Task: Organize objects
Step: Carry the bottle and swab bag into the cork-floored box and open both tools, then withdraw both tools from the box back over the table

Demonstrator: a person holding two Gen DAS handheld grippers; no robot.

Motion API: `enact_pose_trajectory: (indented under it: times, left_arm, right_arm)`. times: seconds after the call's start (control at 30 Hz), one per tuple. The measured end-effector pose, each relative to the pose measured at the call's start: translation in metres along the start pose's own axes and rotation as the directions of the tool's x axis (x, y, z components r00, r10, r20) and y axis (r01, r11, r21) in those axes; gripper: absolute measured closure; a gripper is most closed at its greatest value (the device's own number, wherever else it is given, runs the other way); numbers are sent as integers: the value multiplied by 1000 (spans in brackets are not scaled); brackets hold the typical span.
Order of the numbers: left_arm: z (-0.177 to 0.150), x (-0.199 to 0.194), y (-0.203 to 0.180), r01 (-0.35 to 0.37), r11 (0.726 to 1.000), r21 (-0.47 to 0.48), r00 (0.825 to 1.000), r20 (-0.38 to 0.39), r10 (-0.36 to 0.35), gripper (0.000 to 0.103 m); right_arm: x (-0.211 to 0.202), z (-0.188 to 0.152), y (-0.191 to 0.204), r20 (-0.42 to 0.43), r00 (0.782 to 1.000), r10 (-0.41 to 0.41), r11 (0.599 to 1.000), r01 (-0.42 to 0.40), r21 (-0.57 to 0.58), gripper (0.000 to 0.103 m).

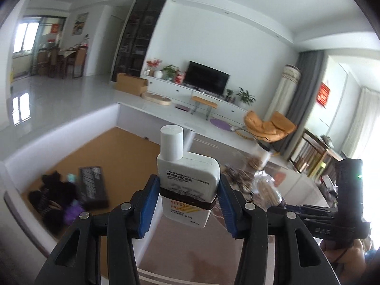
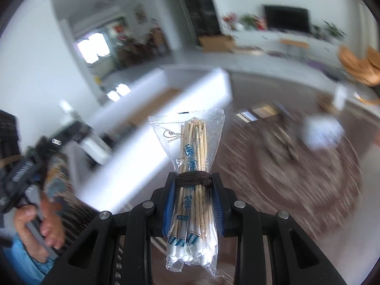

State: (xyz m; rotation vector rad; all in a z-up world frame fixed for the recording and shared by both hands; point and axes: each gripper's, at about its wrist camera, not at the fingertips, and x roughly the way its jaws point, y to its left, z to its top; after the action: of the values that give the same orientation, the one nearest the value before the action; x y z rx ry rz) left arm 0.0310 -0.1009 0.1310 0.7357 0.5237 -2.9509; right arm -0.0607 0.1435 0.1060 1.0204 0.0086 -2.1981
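Observation:
My left gripper [image 1: 188,190] is shut on a white sunscreen bottle [image 1: 187,173], cap up, held upright above the edge of a white box [image 1: 71,128] with a brown floor. In the box lie a black flat case [image 1: 92,187] and dark cloth items [image 1: 52,197]. My right gripper [image 2: 193,182] is shut on a clear bag of wooden cotton swabs [image 2: 193,166], held upright over a dark patterned table [image 2: 296,190]. The white box [image 2: 166,118] shows blurred to the left in the right wrist view.
Snack packets and a jar [image 1: 258,178] lie on the table right of the bottle. The other gripper's body [image 1: 346,197] is at the right edge. The person's hand [image 2: 35,225] shows at the lower left. A living room with a TV [image 1: 206,78] lies beyond.

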Motion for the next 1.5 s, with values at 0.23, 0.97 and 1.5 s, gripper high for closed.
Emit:
enact_pose_trajectory:
  times: [0.23,0.97,1.5]
  left_arm:
    - [26,23,101,-220,974,-49,969,-130,212,54]
    - [-3,45,42,-342,932,118,928,-112,355,10]
    - [-37,85,-117,-118,937,328,969,-168,181,9]
  right_arm:
    - [62,59,114,-25,974,224,971,-225,-83,74]
    - [70,-54,-25,-15,979,-202,978,201,-49,15]
    - [-2,-139,-180,-117,882,-456,872,469,138,12]
